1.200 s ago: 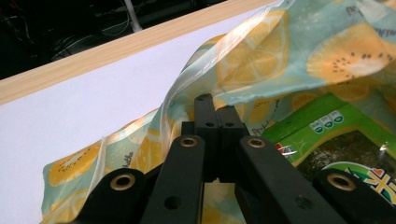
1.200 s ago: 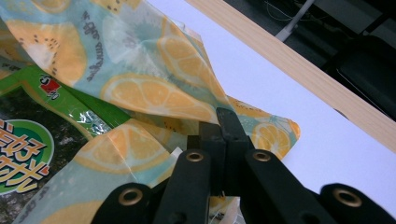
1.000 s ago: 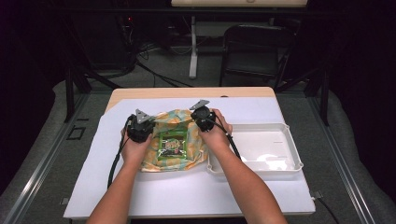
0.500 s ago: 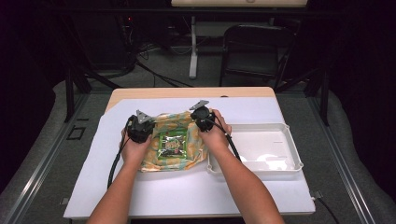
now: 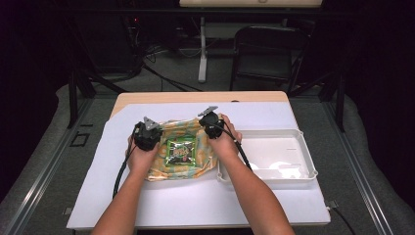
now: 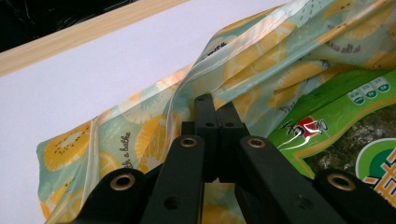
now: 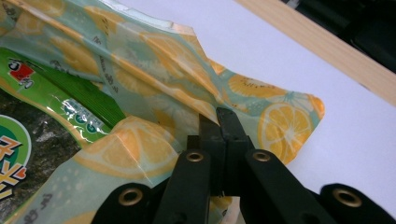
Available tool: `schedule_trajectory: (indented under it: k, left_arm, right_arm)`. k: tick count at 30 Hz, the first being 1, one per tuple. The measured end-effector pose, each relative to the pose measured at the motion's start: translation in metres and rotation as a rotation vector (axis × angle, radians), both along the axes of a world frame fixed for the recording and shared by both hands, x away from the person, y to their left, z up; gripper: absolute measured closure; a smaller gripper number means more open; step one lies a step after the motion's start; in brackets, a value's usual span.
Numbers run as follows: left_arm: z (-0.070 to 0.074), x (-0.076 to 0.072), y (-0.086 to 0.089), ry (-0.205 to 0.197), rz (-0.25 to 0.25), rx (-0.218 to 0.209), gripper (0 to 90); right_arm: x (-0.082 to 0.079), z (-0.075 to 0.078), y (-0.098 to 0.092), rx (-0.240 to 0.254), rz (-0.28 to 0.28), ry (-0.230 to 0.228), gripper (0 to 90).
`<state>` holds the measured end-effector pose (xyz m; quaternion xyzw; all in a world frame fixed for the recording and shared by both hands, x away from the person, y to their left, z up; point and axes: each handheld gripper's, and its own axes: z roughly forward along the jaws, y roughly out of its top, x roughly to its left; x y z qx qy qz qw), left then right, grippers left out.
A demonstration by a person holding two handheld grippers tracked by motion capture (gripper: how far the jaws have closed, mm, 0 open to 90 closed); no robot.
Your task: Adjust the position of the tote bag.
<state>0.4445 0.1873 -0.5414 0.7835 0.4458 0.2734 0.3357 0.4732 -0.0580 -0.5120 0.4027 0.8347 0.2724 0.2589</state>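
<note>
A person leans over the table (image 5: 147, 100) with a claw in each hand, both set on a fruit-print plastic bag (image 5: 169, 131) that lies on the white sheet (image 5: 195, 200) covering the table, about midway between the sheet's left and right edges and nearer its far edge than the near one. The left gripper (image 6: 212, 109) has its jaws closed tight on a raised fold of the bag's film at the bag's left side. The right gripper (image 7: 219, 122) is pinched shut on the bag's film too, near the bag's far right corner, where a lemon slice is printed. Inside the bag, seen through its opening, lies a green snack packet (image 5: 181, 151), flat and roughly in the bag's middle, between the two claws. Just beside the bag's right edge stands a white tray (image 5: 303, 147), close to the sheet's right edge. The right forearm crosses the tray's near left corner.
</note>
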Motion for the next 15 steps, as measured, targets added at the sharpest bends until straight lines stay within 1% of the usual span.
schedule_trajectory:
  k: [1,2,4,5,8,11,12,13,14,15]
  left_arm:
    - [-0.001,0.001,0.0,0.001,-0.001,0.005,90.0]
    - [-0.001,0.001,0.0,0.005,0.0,0.004,90.0]
    - [-0.003,0.002,0.001,0.01,0.003,0.001,90.0]
    - [-0.003,0.002,0.001,0.014,0.004,0.003,90.0]
    - [-0.005,0.003,0.001,0.018,0.005,0.003,90.0]
    - [-0.008,0.004,0.002,0.037,0.003,0.006,90.0]
    - [-0.009,0.005,0.002,0.045,0.004,0.008,90.0]
    - [-0.011,0.005,0.002,0.051,0.005,0.006,90.0]
    - [-0.012,0.005,0.003,0.054,0.007,0.003,90.0]
    - [-0.013,0.005,0.003,0.064,0.005,0.006,90.0]
  right_arm:
    - [0.0,-0.001,0.001,0.002,-0.004,0.002,90.0]
    - [0.001,-0.002,0.001,-0.01,-0.001,0.007,90.0]
    - [0.001,-0.005,0.002,0.002,-0.007,0.013,90.0]
    - [0.002,-0.004,0.002,-0.004,-0.005,0.021,90.0]
    - [0.002,-0.006,0.003,-0.003,-0.01,0.023,90.0]
    - [0.003,-0.008,0.004,-0.014,-0.008,0.018,90.0]
    - [0.004,-0.009,0.005,-0.009,-0.009,0.015,90.0]
    - [0.004,-0.009,0.005,-0.014,-0.007,0.021,90.0]
    - [0.005,-0.011,0.006,-0.006,-0.007,0.019,90.0]
    - [0.005,-0.011,0.006,-0.024,0.0,0.03,90.0]
